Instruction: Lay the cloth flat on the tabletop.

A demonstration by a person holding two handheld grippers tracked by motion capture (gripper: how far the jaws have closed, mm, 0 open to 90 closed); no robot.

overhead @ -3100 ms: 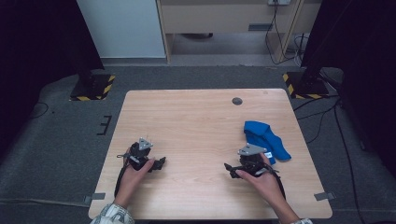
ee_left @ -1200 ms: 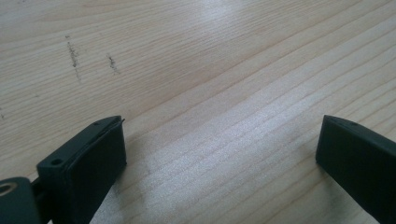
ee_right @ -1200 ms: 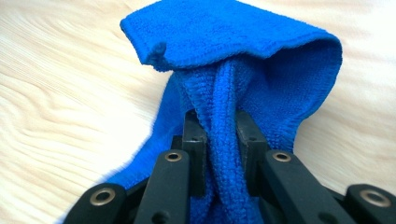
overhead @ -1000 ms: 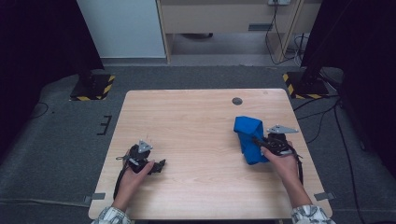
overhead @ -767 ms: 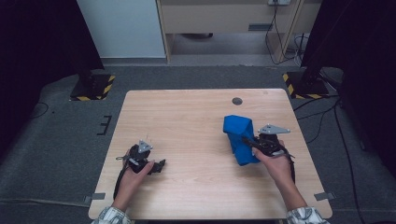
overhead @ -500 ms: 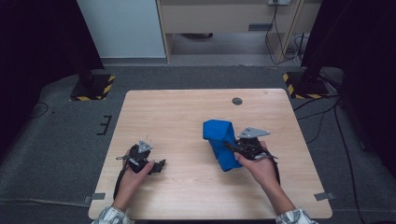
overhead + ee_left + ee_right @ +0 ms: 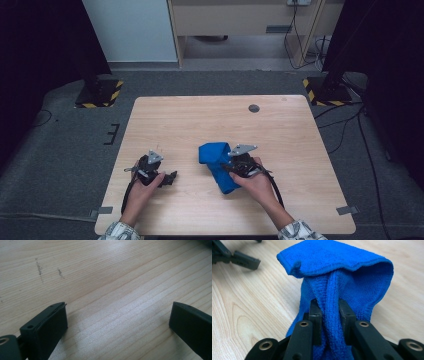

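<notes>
Pinching a bunched fold of the blue terry cloth [image 7: 337, 272], the right gripper [image 7: 239, 164] has its jaws pressed onto the fabric from both sides, and the cloth rises in a loose hood beyond them. The cloth [image 7: 216, 160] sits on the near middle of the light wooden counter [image 7: 200, 115], partly draped down toward the near edge beside the right hand [image 7: 257, 181].

The left gripper [image 7: 152, 170] rests on the counter at the near left, well apart from the cloth, its jaws spread wide with only bare wood grain between them in the left gripper view. A small dark round disc [image 7: 254, 108] lies far right on the counter, well clear of both hands. Nothing stands between the two grippers, and the far half of the counter is open wood. The cloth is well in from the left and right edges and closer to the near one. Black cable [image 7: 274, 182] trails from the right gripper along the forearm.

Compared with a second ago, the cloth and right gripper have come leftward from the right side of the counter to its middle, while the left gripper has kept its place.
</notes>
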